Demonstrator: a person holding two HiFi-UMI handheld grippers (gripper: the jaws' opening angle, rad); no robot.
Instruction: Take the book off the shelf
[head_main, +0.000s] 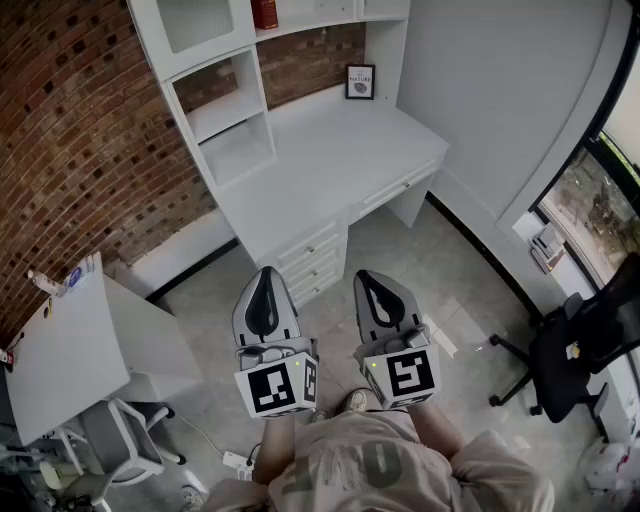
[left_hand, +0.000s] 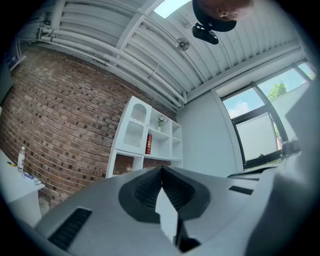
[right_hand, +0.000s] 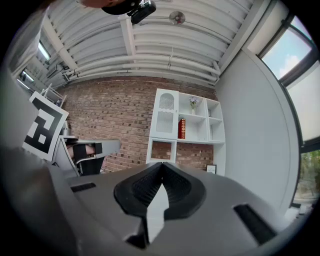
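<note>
A red book (head_main: 264, 12) stands upright on an upper shelf of the white shelf unit (head_main: 215, 115) against the brick wall. It also shows far off in the left gripper view as the red book (left_hand: 148, 144) and in the right gripper view as the red book (right_hand: 182, 128). My left gripper (head_main: 265, 284) and right gripper (head_main: 368, 284) are held side by side over the floor, well short of the desk and far below the book. The left gripper (left_hand: 161, 169) has its jaw tips together with nothing between them. The right gripper (right_hand: 161, 165) is likewise shut and empty.
A white desk (head_main: 330, 160) with drawers (head_main: 315, 255) runs under the shelves, with a small framed picture (head_main: 360, 81) at its back. A black office chair (head_main: 585, 340) stands at the right, a white side table (head_main: 70, 340) and a grey chair (head_main: 115, 440) at the left.
</note>
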